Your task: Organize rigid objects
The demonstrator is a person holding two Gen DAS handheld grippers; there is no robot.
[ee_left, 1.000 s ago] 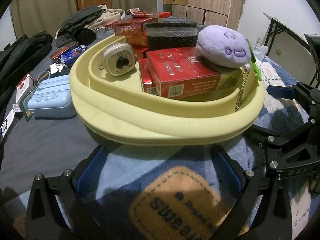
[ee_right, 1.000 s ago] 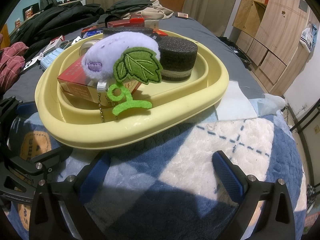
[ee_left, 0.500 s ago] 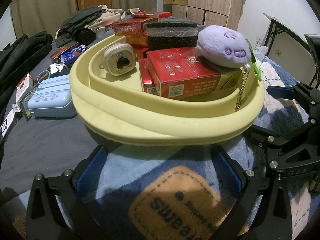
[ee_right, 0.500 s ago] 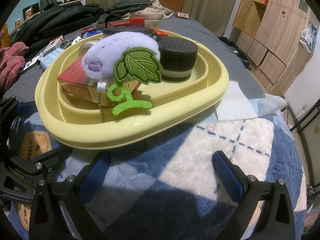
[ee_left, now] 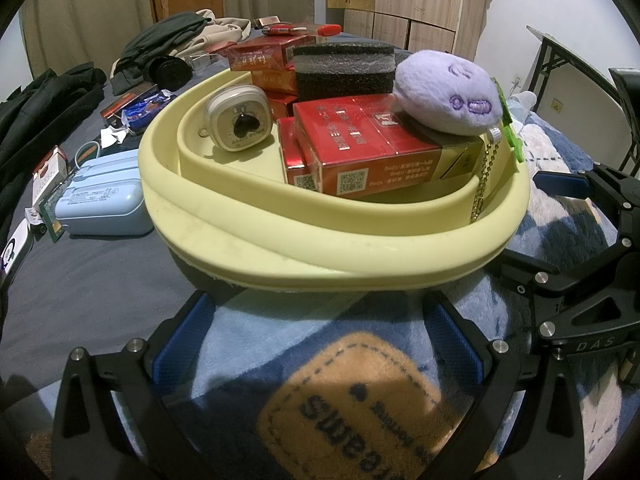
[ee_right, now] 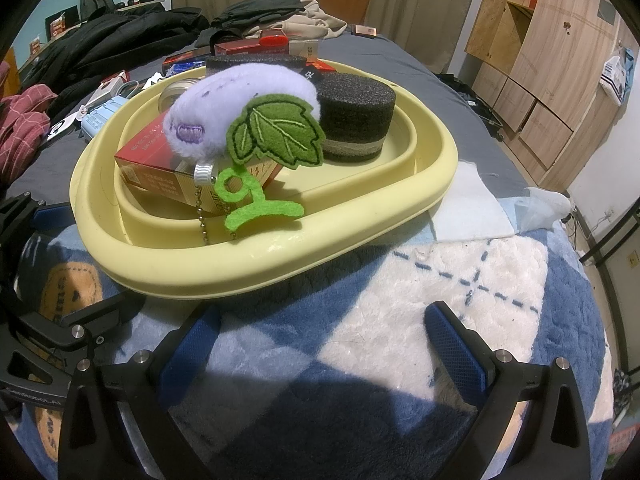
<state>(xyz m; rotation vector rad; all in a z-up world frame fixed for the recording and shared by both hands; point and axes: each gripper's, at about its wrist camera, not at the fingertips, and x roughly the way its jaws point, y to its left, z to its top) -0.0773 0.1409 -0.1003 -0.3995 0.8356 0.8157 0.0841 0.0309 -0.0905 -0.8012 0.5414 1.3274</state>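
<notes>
A pale yellow tray (ee_left: 280,240) (ee_right: 360,220) sits on a blue and white blanket. It holds red cigarette cartons (ee_left: 360,148) (ee_right: 144,156), a black sponge block (ee_left: 344,68) (ee_right: 356,116), a small silver device (ee_left: 238,120), and a purple plush keychain (ee_left: 446,98) (ee_right: 240,100) with a green felt leaf (ee_right: 276,132), lying on the cartons. My left gripper (ee_left: 320,344) is open and empty in front of the tray. My right gripper (ee_right: 320,344) is open and empty, also in front of the tray and beside the left gripper.
A light blue case (ee_left: 100,200), small boxes and packets (ee_left: 136,106) lie on the grey sheet left of the tray. Dark clothes (ee_left: 168,44) (ee_right: 100,44) are piled behind. A white cloth (ee_right: 468,208) lies right of the tray. Wooden cupboards (ee_right: 540,60) stand at the right.
</notes>
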